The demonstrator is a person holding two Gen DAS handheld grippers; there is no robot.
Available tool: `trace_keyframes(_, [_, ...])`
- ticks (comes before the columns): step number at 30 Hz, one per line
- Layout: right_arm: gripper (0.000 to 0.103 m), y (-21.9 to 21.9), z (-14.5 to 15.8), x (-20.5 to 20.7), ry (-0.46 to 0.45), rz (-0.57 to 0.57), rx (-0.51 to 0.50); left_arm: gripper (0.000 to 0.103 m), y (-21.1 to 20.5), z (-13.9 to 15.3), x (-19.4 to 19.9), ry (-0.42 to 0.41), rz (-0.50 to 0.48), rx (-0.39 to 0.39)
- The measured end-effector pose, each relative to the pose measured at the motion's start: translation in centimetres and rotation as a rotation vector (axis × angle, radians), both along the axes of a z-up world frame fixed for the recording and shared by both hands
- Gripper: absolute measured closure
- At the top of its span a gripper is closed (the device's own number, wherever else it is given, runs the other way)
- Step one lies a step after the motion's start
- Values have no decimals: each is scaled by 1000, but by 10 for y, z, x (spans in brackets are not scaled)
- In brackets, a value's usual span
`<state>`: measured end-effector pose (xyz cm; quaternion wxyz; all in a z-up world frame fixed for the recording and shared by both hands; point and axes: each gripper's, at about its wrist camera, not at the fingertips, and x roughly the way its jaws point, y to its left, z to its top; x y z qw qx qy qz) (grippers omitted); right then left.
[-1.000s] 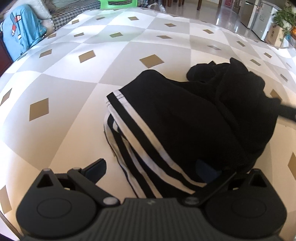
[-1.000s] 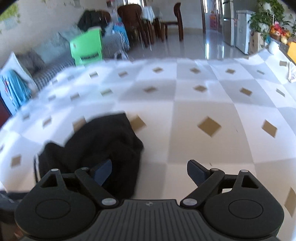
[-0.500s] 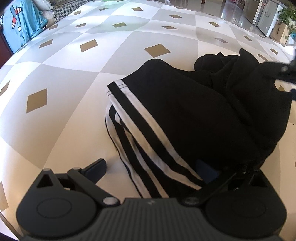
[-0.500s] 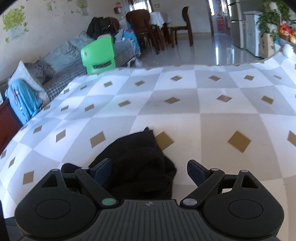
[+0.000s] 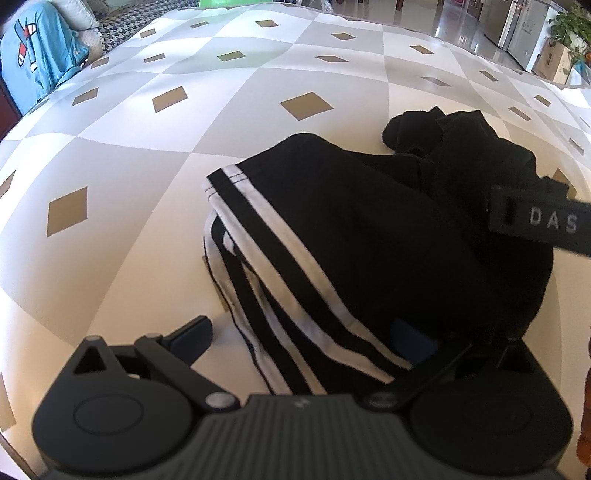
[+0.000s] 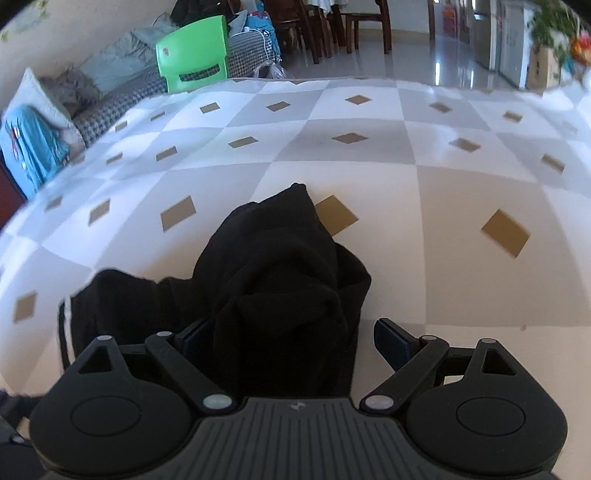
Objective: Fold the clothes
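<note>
A crumpled black garment with white side stripes lies on the checkered tablecloth. My left gripper is open, its jaws straddling the striped near edge of the garment. The garment also shows in the right wrist view as a bunched black heap. My right gripper is open, with the heap's near end between its jaws. Part of the right gripper shows at the right edge of the left wrist view, over the garment's right side.
The tablecloth with brown diamonds stretches away on all sides. Beyond the table stand a green plastic chair, a sofa with cushions and a blue cloth, wooden dining chairs and a plant.
My right gripper has come down and forward over the black heap, which now lies between its jaws. The left gripper has barely moved.
</note>
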<state>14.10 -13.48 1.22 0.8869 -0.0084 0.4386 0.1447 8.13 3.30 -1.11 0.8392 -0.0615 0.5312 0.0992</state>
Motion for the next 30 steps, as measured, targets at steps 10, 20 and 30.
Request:
trace_keyframes(10, [14,-11,4,-11,-3,-39,-96,0,-13,3,-6,-9,-43,15])
trace_keyframes(20, [14,-38,8,-23,43,-70,-87,0,-28,3,-8,-13,-100,34])
trace_keyframes(30, [13,-47,9,-40,38,-71,-112,0,-40,7,-19,-17,-150,57])
